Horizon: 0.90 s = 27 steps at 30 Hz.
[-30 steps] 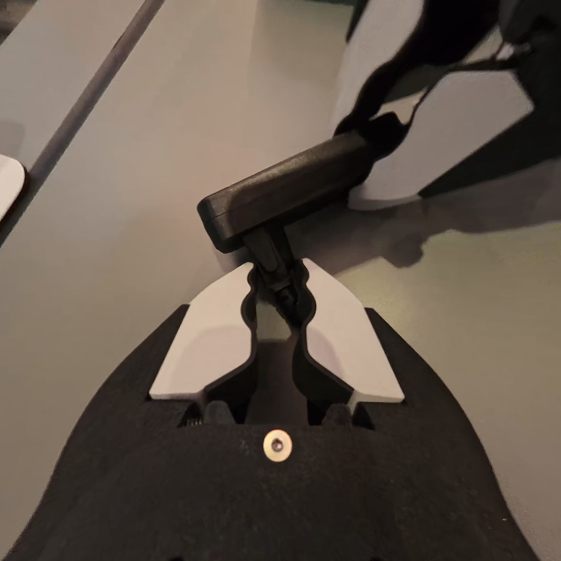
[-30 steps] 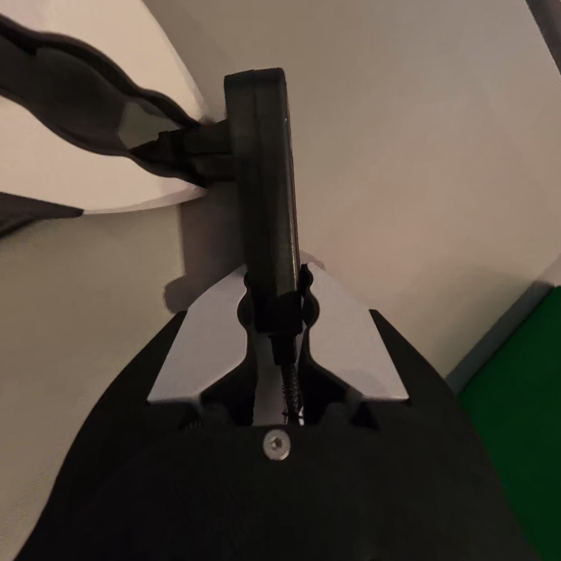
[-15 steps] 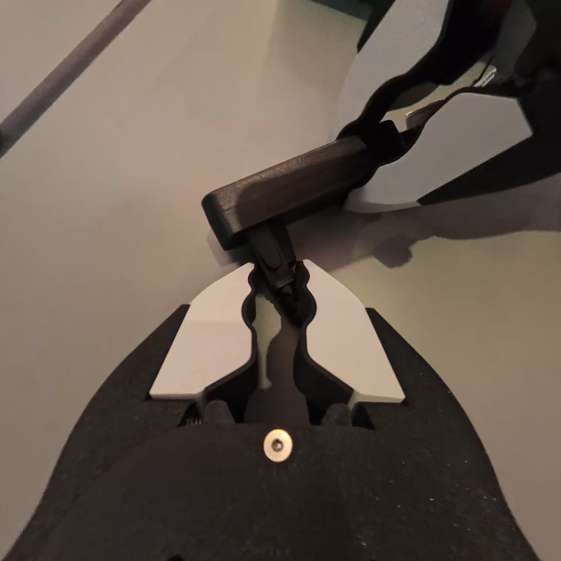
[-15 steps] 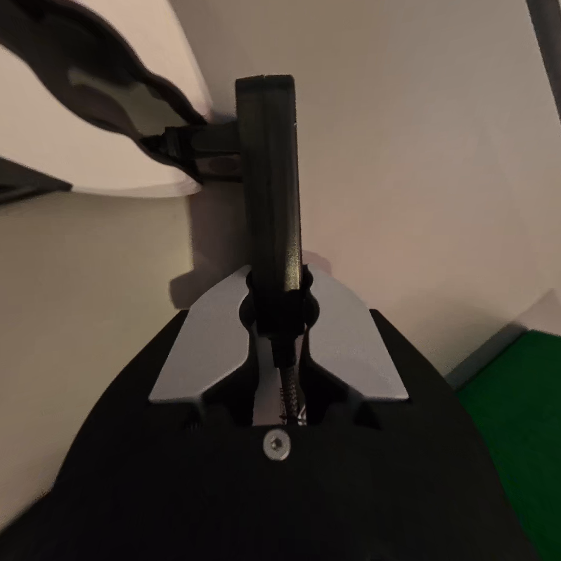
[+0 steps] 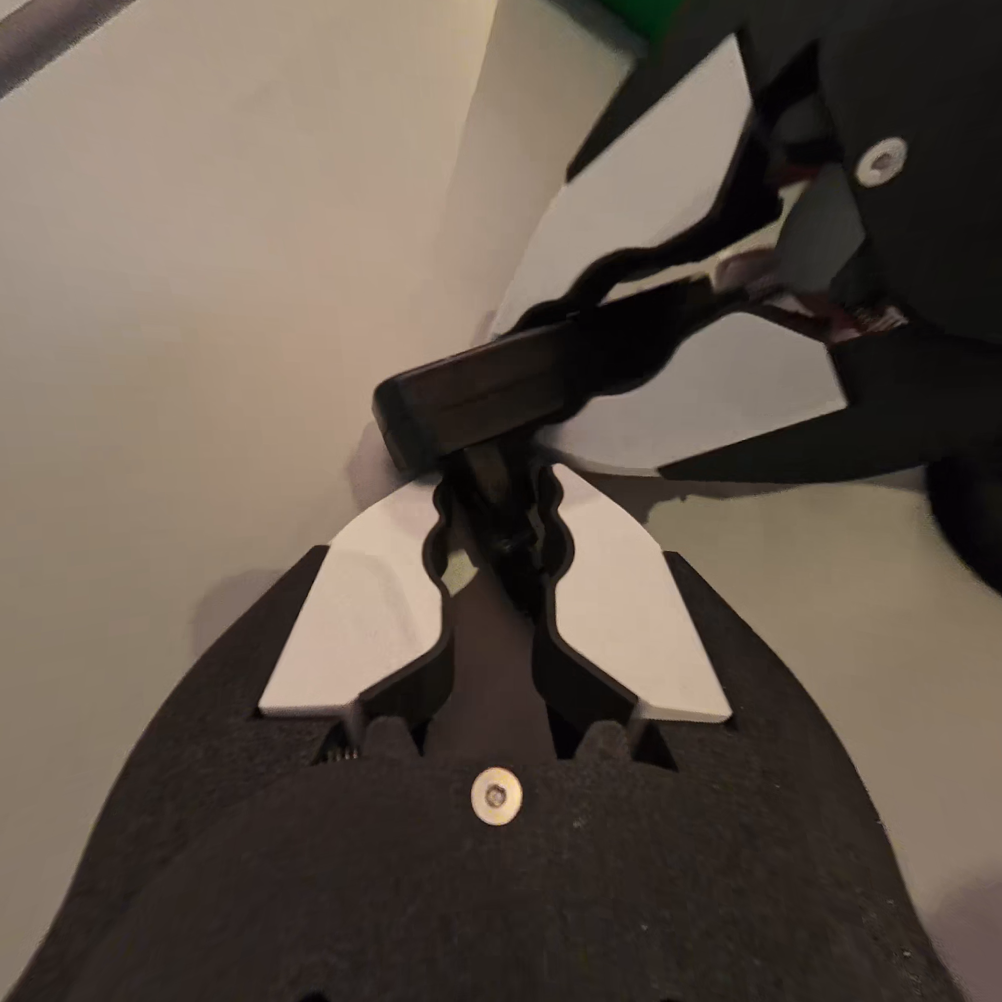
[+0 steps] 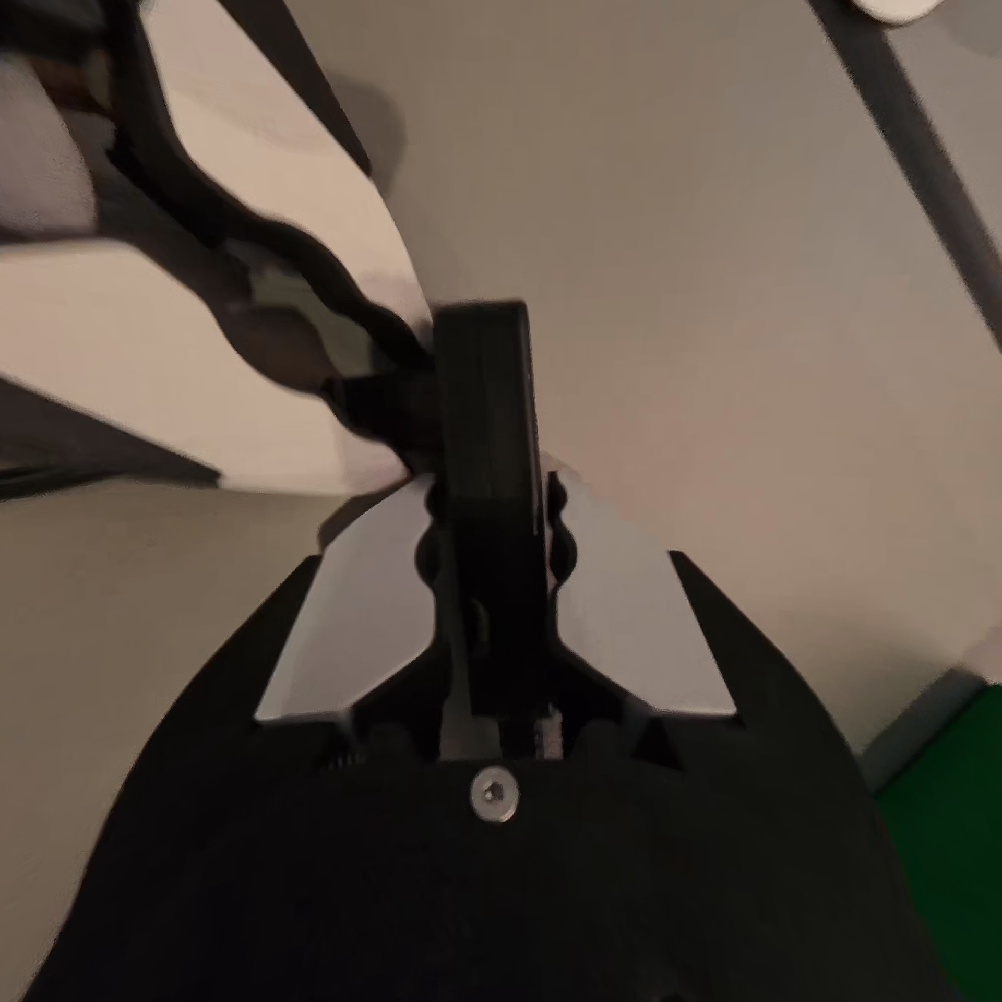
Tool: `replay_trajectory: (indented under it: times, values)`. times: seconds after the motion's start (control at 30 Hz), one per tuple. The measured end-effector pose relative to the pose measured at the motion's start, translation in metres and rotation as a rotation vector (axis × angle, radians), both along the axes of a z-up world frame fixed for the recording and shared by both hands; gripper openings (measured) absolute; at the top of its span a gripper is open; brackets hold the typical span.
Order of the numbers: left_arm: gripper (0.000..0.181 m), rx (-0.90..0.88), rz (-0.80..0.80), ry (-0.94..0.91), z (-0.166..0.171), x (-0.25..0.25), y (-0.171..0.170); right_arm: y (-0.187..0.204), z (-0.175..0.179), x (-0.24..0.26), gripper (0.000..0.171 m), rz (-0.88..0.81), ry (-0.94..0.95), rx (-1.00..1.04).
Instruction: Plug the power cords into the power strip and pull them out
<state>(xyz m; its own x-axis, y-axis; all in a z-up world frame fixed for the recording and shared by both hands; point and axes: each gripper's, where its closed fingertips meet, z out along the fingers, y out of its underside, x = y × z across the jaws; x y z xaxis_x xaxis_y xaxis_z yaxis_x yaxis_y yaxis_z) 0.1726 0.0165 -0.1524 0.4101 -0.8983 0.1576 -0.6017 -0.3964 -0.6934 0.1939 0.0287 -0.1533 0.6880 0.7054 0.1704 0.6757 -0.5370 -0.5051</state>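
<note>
The power strip (image 5: 471, 396) is a flat black block held off the pale table. In the left wrist view my left gripper (image 5: 496, 488) is shut on a black plug (image 5: 493, 515) that enters the strip's side. My right gripper (image 5: 547, 347) comes in from the right and clamps the strip's far end. In the right wrist view my right gripper (image 6: 490, 488) is shut on the strip (image 6: 485, 412), which stands on edge and reaches deep between the fingers. The left gripper (image 6: 390, 401) enters from the left, holding the plug (image 6: 379, 398) against the strip. The view is blurred.
The pale table top (image 6: 705, 325) fills both views. A dark seam (image 6: 922, 162) runs across it, also at the top left of the left wrist view (image 5: 43, 38). A green surface (image 6: 949, 802) lies past the table edge. A white object (image 6: 515, 8) sits at the far edge. Only a small space, under 4 cm, lies between the two pairs of fingers.
The strip has slid deeper between the right fingers and closer to the left fingertips. Both grippers have drawn nearer each other and tilted. Both grips are unchanged.
</note>
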Motion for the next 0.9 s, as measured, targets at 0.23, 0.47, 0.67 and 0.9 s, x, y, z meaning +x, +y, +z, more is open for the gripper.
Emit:
replay_trajectory:
  times: [0.23,0.47,0.67,0.9]
  values:
    - [0.029,0.028,-0.006,0.048,-0.0021,-0.0003,0.0020,0.0037,-0.0023,-0.0027,0.032,-0.023,0.094,-0.013]
    - [0.027,0.174,-0.003,0.093,0.0003,-0.0003,0.0040,0.0067,0.0023,-0.0021,0.031,-0.102,0.193,0.056]
    - [0.025,0.213,0.026,0.101,0.0008,-0.0009,0.0044,0.0075,0.0021,-0.0018,0.030,-0.117,0.240,0.028]
    - [0.025,0.312,0.039,0.129,0.0039,-0.0012,0.0055,0.0076,0.0052,-0.0012,0.031,-0.144,0.286,0.056]
